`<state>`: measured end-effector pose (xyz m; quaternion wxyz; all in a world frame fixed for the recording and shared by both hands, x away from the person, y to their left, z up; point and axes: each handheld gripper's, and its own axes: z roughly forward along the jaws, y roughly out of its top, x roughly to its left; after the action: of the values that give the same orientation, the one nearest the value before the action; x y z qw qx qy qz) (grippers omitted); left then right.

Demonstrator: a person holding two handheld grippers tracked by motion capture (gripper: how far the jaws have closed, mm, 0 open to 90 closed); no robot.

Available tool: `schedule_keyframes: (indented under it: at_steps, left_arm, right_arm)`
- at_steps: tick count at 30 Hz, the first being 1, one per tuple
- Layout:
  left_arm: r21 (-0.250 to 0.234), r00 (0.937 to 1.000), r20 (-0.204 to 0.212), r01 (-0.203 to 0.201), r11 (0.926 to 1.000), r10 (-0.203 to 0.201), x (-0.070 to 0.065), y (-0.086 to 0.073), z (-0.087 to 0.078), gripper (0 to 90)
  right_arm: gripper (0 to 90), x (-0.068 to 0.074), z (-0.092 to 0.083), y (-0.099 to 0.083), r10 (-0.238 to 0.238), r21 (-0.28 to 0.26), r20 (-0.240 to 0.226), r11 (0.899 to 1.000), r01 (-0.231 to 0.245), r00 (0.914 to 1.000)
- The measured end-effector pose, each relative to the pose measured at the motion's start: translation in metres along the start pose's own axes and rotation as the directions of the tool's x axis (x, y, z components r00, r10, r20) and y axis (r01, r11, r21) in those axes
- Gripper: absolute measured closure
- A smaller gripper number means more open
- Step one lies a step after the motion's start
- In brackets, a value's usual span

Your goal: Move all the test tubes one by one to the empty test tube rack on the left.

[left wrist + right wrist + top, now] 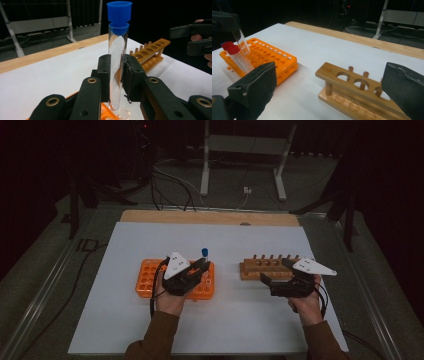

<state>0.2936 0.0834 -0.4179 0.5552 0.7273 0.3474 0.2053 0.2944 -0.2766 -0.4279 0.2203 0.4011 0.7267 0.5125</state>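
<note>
High view: left gripper (pixel 199 268) sits over the orange rack (pixel 148 279) on the white bench (pixel 165 242), with a blue-capped test tube (pixel 205 253) standing up from its jaws; right gripper (pixel 272 276) is just in front of the wooden rack (pixel 264 266), well apart from the orange one. Left gripper view: jaws clamped narrow on the clear glass tube (pixel 117 62), gripped around its lower half, upright, blue stopper on top, rounded bottom hanging clear just above the orange rack (pixel 108 113); wooden rack (pixel 149 53) beyond, right gripper (pixel 197 37) at far right. Right gripper view: jaws stand wide with nothing between them, wooden rack (pixel 352 93) directly ahead, its holes unfilled; orange rack (pixel 265 58) to the left holds red-capped tubes (pixel 238 58).
</note>
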Motion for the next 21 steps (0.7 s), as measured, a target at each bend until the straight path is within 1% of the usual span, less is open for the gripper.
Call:
schedule_keyframes:
  at_steps: [9, 15, 21]
  left_arm:
    - [-0.021, 0.9981, -0.061, 0.001, 0.9998, -0.002, 0.018, -0.001, -0.021, 77.6]
    - [-0.041, 0.9954, -0.095, 0.005, 0.9992, -0.009, 0.029, -0.003, -0.035, 77.5]
    - [-0.035, 0.9923, -0.123, 0.003, 0.9994, -0.008, 0.037, -0.009, -0.046, 77.5]
  right_arm:
    - [0.6, -0.009, -0.007, -0.005, 0.019, -0.005, 0.027, 1.0, -0.019, 0.9995]
    - [0.6, -0.008, -0.009, -0.006, 0.008, -0.007, 0.038, 1.0, -0.008, 0.9992]
    - [0.6, -0.009, -0.009, -0.006, 0.003, -0.009, 0.042, 1.0, -0.002, 0.9991]
